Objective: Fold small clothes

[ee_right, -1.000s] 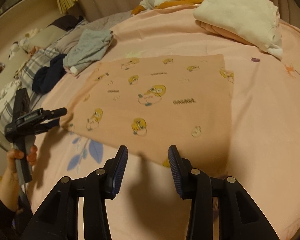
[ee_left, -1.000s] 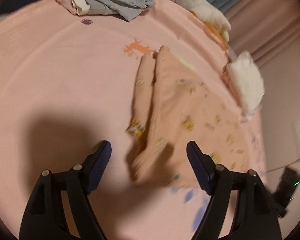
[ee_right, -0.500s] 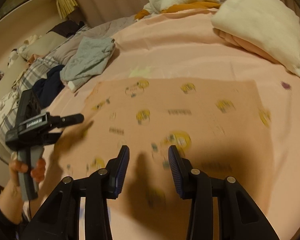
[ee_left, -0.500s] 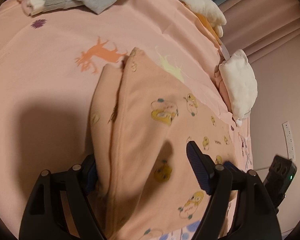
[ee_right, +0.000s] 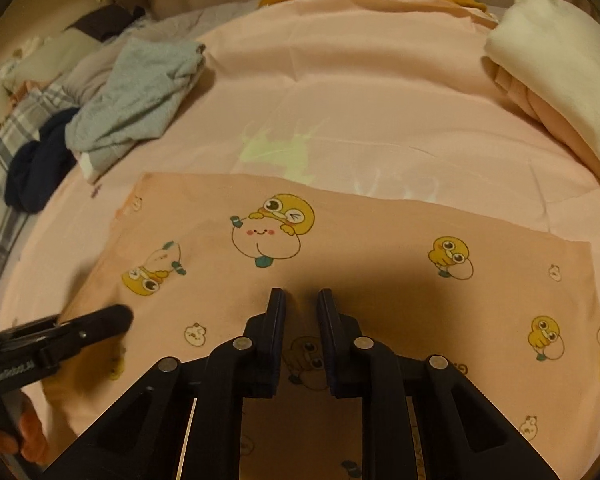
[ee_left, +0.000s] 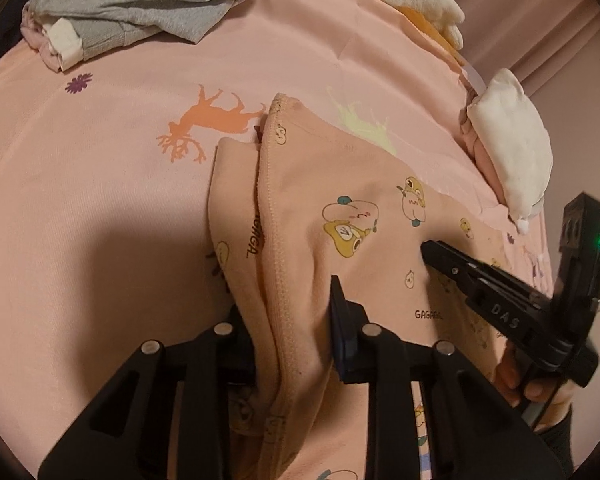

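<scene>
Our left tongs (ee_left: 296, 320) clenched peach cartoon-print cotton garment (ee_left: 340, 184) hem; right tongs (ee_right: 300, 300) pinched its near edge. Uneven lift risked skewed fold.

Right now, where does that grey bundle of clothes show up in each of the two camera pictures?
Left wrist view: the grey bundle of clothes lies at the top left, on the pink sheet beyond the peach printed garment.
Right wrist view: it sits at the upper left, beside a dark navy garment.
Shared landmark: the pale yellow deer print on the sheet, just past the peach garment's far edge.
</scene>
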Demonstrator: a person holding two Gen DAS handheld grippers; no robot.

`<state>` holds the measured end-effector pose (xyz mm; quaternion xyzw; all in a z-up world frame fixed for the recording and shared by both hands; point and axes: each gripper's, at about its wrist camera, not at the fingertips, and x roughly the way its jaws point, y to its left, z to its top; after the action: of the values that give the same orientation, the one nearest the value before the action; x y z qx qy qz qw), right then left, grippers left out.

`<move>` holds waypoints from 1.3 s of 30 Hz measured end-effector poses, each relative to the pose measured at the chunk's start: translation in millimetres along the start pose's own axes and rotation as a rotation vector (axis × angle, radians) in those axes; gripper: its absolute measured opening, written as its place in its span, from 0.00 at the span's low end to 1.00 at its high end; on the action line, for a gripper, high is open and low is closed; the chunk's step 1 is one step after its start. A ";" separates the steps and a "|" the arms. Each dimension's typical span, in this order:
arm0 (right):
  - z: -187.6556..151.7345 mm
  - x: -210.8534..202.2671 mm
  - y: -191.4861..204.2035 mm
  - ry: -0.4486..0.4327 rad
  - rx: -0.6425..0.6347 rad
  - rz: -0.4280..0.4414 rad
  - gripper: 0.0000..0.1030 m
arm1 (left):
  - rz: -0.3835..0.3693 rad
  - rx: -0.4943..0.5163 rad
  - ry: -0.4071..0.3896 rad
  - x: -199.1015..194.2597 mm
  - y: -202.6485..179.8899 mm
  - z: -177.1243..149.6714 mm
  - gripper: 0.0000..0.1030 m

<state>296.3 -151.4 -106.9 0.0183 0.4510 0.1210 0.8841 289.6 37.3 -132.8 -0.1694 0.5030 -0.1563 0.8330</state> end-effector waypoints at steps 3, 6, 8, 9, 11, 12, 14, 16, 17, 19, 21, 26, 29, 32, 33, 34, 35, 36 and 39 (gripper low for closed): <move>-5.3 -15.1 0.9 0.001 -0.023 0.006 0.20 | 0.018 0.019 -0.001 -0.4 -2.7 -0.7 0.26; -24.7 -32.3 4.0 -0.008 -0.058 0.035 0.20 | 0.032 0.036 -0.003 -0.2 -4.2 -1.1 0.26; -33.9 -32.3 7.1 0.009 -0.078 0.049 0.20 | 0.041 0.046 -0.004 -0.3 -4.9 -1.9 0.26; -42.3 -30.4 8.4 0.035 -0.092 0.051 0.20 | 0.044 0.049 -0.005 -0.2 -5.5 -2.1 0.26; -47.2 -30.4 12.7 0.035 -0.120 0.028 0.20 | 0.054 0.059 -0.006 -0.1 -6.8 -2.4 0.26; -48.7 -33.8 15.4 0.035 -0.134 0.020 0.20 | 0.059 0.065 -0.008 -0.1 -7.9 -2.7 0.26; -53.5 -42.3 19.0 0.044 -0.139 0.029 0.20 | 0.066 0.074 -0.010 0.0 -8.9 -3.4 0.26; -60.9 -53.2 22.8 0.032 -0.152 0.040 0.20 | 0.068 0.078 -0.012 0.0 -9.0 -3.5 0.26; -65.1 -56.5 23.8 0.028 -0.159 0.043 0.20 | 0.069 0.079 -0.013 0.2 -9.1 -3.6 0.26; -75.1 -58.0 27.9 0.033 -0.176 0.046 0.20 | 0.070 0.080 -0.013 0.4 -9.2 -3.5 0.26; -80.4 -50.8 32.7 0.044 -0.192 0.037 0.20 | 0.073 0.081 -0.012 0.7 -9.4 -3.7 0.26; -76.3 -47.0 29.1 0.041 -0.167 0.073 0.20 | 0.095 0.087 -0.016 -3.4 -16.2 -3.1 0.17; -76.0 -56.3 15.0 0.018 -0.087 0.150 0.20 | 0.104 0.102 -0.025 -9.6 -23.2 -1.9 0.14; -74.5 -63.5 1.0 -0.019 -0.011 0.191 0.20 | 0.123 0.123 -0.030 -14.5 -32.3 -0.8 0.13; -72.5 -65.5 -6.3 -0.029 0.022 0.208 0.20 | 0.128 0.130 -0.033 -16.4 -35.9 -0.5 0.13; -72.0 -66.8 -9.3 -0.033 0.041 0.217 0.20 | 0.129 0.137 -0.034 -17.8 -38.9 -0.1 0.13; -71.2 -68.1 -12.8 -0.039 0.059 0.224 0.20 | 0.133 0.148 -0.037 -19.9 -43.7 0.0 0.13; -70.6 -69.8 -16.4 -0.046 0.075 0.230 0.20 | 0.138 0.157 -0.038 -21.5 -48.0 0.3 0.13; -68.3 -73.8 -26.0 -0.064 0.113 0.245 0.20 | 0.142 0.177 -0.044 -27.0 -59.9 1.7 0.12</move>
<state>205.1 -198.9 -92.4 0.1271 0.4230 0.2017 0.8742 273.7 -4.4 -84.5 -0.0626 0.4796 -0.1367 0.8645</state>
